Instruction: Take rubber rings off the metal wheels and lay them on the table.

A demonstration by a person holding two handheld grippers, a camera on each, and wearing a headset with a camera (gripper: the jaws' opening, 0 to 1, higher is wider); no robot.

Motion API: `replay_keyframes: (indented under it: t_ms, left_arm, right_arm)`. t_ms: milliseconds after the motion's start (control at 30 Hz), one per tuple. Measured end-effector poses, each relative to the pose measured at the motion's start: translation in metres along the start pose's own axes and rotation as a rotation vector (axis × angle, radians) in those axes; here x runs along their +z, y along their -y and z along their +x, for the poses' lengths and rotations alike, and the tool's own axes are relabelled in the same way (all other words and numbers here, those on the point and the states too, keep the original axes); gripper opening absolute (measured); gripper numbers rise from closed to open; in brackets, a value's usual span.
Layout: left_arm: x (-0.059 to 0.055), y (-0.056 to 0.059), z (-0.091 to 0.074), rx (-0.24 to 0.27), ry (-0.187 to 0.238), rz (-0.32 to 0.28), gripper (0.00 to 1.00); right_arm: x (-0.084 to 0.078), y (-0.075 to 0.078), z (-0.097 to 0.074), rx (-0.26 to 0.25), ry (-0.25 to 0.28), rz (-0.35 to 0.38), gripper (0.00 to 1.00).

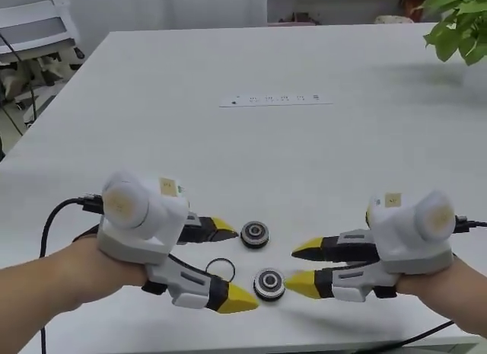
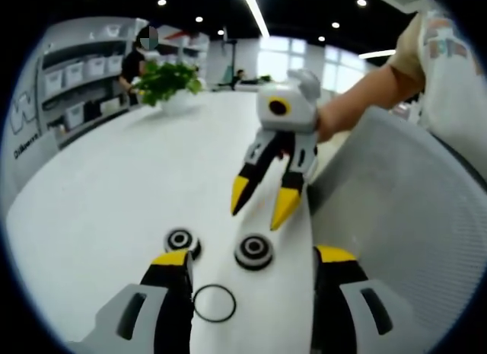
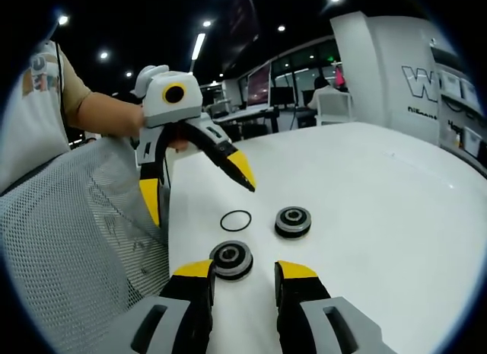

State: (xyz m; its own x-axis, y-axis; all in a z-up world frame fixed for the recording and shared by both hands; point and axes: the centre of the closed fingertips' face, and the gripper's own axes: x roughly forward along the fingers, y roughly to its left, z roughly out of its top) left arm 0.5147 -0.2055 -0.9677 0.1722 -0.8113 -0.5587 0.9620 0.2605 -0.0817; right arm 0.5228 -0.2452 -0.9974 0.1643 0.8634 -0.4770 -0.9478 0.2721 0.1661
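We can read only a large letter W on the wall panel (image 3: 421, 78); the small line under it and the shirt print (image 3: 36, 71) blur beyond reading.

I have the left gripper (image 1: 234, 266) low on the left of the worktop (image 1: 304, 156), and the right gripper (image 1: 298, 267) opposite it on the right, tips pointing at each other. Two wheels lie between them. The near wheel (image 1: 268, 283) sits just before the right gripper's fingers (image 1: 304, 284). The far wheel (image 1: 255, 234) lies behind it, just beside the left gripper's farther finger. A loose rubber ring (image 1: 219, 269) lies flat on the worktop between the left gripper's spread fingers, left of the near wheel and apart from both wheels. Further back, a socket strip (image 1: 275, 100) lies mid-worktop, and a plant (image 1: 460, 27) is at the far right.
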Motion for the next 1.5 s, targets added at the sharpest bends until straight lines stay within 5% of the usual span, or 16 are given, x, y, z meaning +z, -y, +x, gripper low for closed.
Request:
replay_keyframes:
  t_ms: [1067,1500]
  left_arm:
    - [-0.01,0.013,0.036,-0.064,-0.034,-0.008,0.34]
    - [-0.012,0.007,0.04,-0.036,-0.04,-0.003,0.2]
  right_arm:
    - [-0.018,-0.01,0.015,0.037,-0.042,-0.043,0.17]
    - [-0.018,-0.011,0.015,0.045,-0.037,-0.041,0.16]
